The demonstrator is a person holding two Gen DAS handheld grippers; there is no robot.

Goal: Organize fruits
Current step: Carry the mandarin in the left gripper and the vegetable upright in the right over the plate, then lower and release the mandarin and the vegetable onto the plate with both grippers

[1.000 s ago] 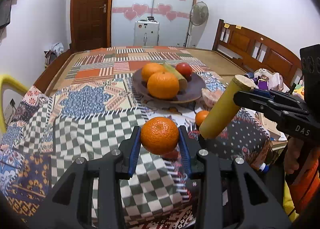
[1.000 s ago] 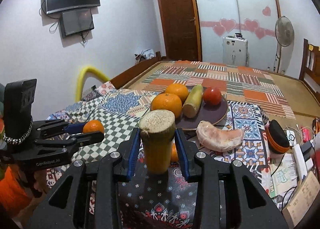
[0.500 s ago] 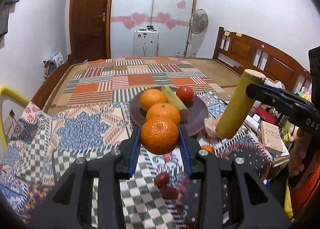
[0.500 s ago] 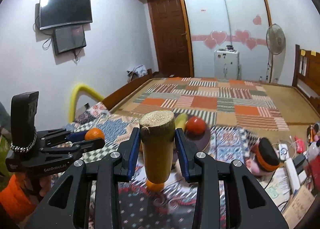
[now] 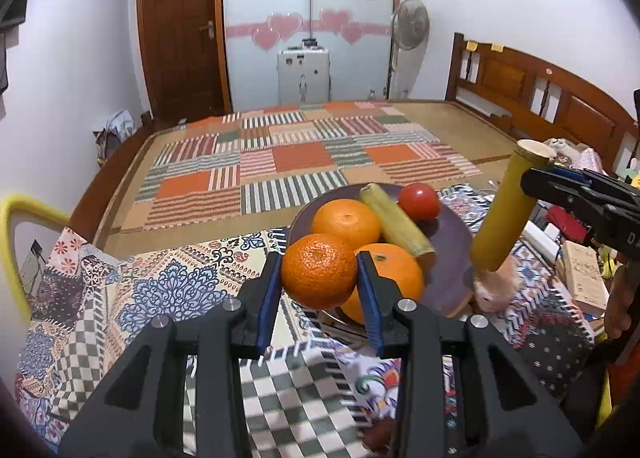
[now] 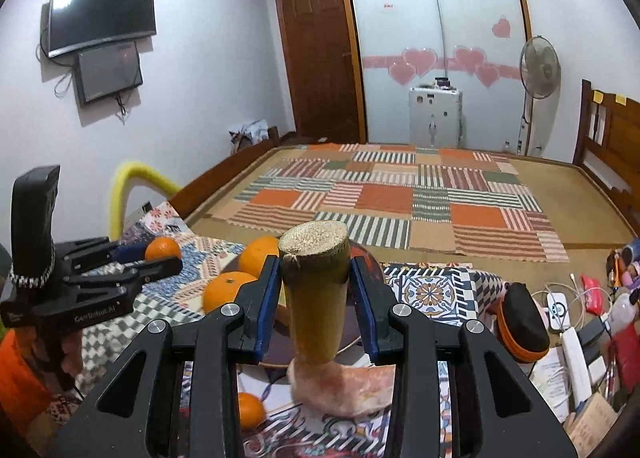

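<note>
My left gripper (image 5: 319, 276) is shut on an orange (image 5: 319, 271) and holds it at the near left rim of the dark plate (image 5: 452, 234). The plate holds two oranges (image 5: 346, 221), a yellow-green cane piece (image 5: 396, 219) and a red tomato (image 5: 419, 200). My right gripper (image 6: 315, 272) is shut on a yellow cane stick (image 6: 316, 294), held upright over the plate's right edge; it also shows in the left wrist view (image 5: 505, 214). A pink pomelo piece (image 6: 344, 388) lies below it. A small orange (image 6: 250, 410) lies on the cloth. The left gripper with its orange (image 6: 162, 249) shows at left.
The patterned cloth (image 5: 168, 290) covers the table. Clutter of boxes, cables and an orange-black pouch (image 6: 524, 322) sits at the right. A yellow chair back (image 5: 16, 214) stands at the left. A bed with a striped quilt (image 5: 288, 154) lies beyond.
Both grippers have moved forward toward the plate with their loads. The orange is now at the plate's near rim and the cane stick over its right edge.
</note>
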